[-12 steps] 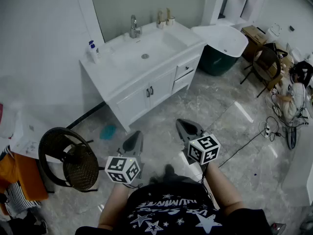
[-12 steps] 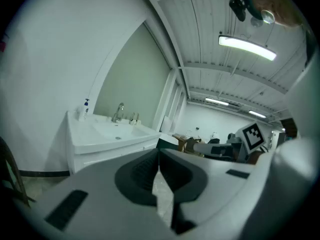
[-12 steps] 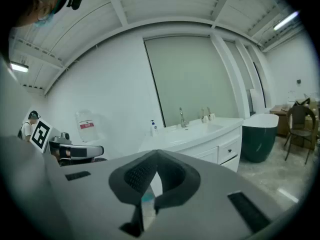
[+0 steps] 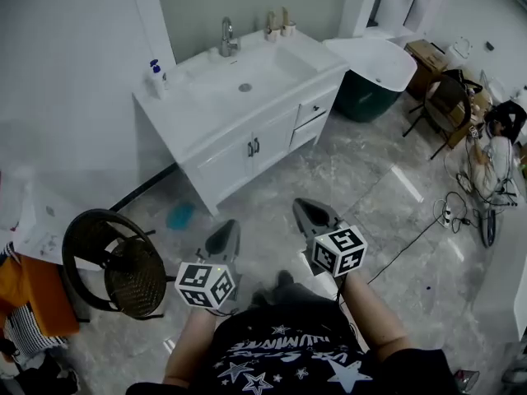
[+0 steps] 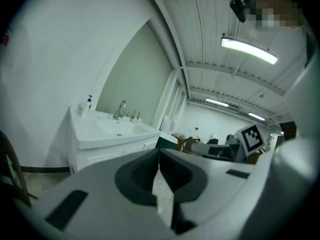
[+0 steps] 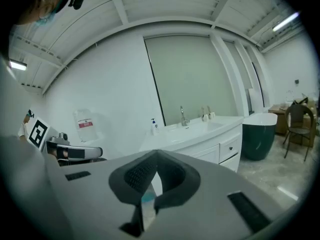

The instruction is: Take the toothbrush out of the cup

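Observation:
Two small cups (image 4: 278, 28) stand at the back of the white vanity (image 4: 206, 126), right of the faucet (image 4: 226, 38). Something thin sticks up from each; a toothbrush is too small to make out. The same cups (image 6: 208, 115) show far off in the right gripper view, and the cups (image 5: 135, 117) appear tiny in the left gripper view. My left gripper (image 4: 227, 230) and right gripper (image 4: 305, 210) hover over the marble floor, well short of the vanity. Both point toward it, shut, with nothing between the jaws.
A blue-capped soap bottle (image 4: 155, 79) stands on the vanity's left end. A dark wicker chair (image 4: 115, 262) is on my left, a white and green tub (image 4: 375, 68) right of the vanity. A person (image 4: 498, 151) sits at the far right beside floor cables (image 4: 449, 216).
Both grippers stay shut and keep nearly the same place. The view has shifted slightly, with the vanity a little higher in the picture.

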`<act>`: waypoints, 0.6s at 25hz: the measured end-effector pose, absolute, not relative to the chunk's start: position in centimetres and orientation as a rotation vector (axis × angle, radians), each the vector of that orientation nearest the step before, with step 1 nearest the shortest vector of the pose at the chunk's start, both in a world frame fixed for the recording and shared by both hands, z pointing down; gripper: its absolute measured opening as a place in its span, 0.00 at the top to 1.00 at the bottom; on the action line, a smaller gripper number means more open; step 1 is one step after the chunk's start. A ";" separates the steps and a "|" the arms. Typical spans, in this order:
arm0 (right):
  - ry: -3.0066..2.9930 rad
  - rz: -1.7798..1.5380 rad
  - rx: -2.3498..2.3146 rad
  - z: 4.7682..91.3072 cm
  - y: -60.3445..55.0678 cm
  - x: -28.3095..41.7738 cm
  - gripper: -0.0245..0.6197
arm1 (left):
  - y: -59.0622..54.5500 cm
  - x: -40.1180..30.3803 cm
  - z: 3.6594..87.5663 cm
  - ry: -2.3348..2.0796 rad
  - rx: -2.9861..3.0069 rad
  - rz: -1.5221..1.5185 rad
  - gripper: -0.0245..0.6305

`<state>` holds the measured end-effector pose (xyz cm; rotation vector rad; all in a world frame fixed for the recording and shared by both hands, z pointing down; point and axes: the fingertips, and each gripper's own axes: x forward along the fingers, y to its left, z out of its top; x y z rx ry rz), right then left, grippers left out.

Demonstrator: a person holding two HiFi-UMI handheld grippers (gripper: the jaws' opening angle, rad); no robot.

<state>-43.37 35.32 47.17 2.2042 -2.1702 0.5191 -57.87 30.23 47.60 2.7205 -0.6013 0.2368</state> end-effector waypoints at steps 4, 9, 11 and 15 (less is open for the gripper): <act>-2.174 0.568 2.239 47.7 35.0 -44.0 0.94 | 30.3 -58.7 48.0 -0.580 2.721 0.260 0.93; -2.133 0.597 2.246 48.8 34.9 -44.3 0.94 | 30.2 -60.2 48.8 -0.565 2.720 0.301 0.93; -2.114 0.575 2.224 49.0 34.8 -44.0 0.94 | 29.8 -60.4 48.9 -0.576 2.716 0.301 0.93; -2.114 0.552 2.254 48.9 34.0 -42.0 0.94 | 28.9 -59.9 49.1 -0.596 2.701 0.306 0.93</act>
